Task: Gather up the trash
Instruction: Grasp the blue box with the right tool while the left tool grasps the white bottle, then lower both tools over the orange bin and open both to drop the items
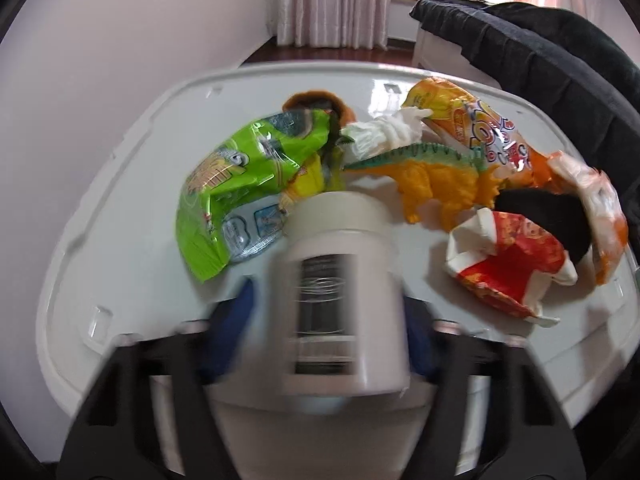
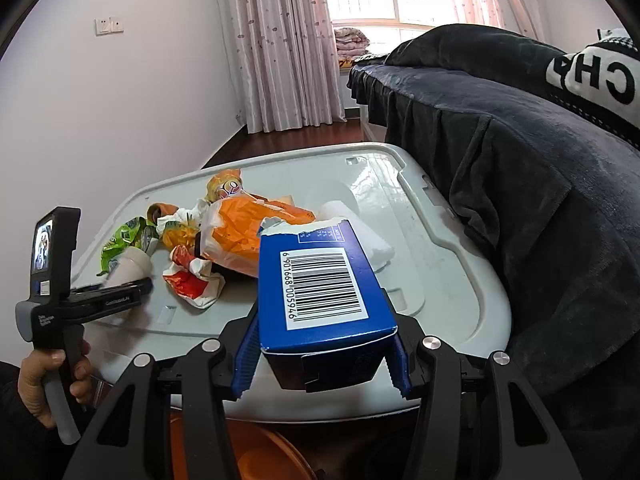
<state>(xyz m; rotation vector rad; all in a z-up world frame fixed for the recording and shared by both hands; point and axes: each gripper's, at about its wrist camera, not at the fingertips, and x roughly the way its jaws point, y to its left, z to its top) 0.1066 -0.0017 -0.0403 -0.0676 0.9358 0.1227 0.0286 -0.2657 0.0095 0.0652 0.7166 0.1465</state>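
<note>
My left gripper [image 1: 326, 292] is shut on a white bottle [image 1: 340, 232] with a pale cap. The bottle stands blurred between the blue pads, just above the white lid surface [image 1: 120, 240]. The right wrist view shows the same left gripper [image 2: 132, 286] with that bottle [image 2: 130, 268] at the lid's left side. My right gripper [image 2: 324, 316] is shut on a blue box [image 2: 316, 272] with a barcode, its torn end pointing away. Beyond lie a green snack bag [image 1: 228, 188], an orange snack bag [image 1: 472, 120], a crumpled red-and-white carton [image 1: 512, 264] and white tissue [image 1: 384, 132].
An orange toy dinosaur [image 1: 440, 176] and a black object [image 1: 540, 216] sit among the trash. A bed with a dark blanket [image 2: 520, 160] borders the lid on the right. An orange bin [image 2: 260, 452] is below the near edge. A hand [image 2: 40, 376] holds the left gripper's handle.
</note>
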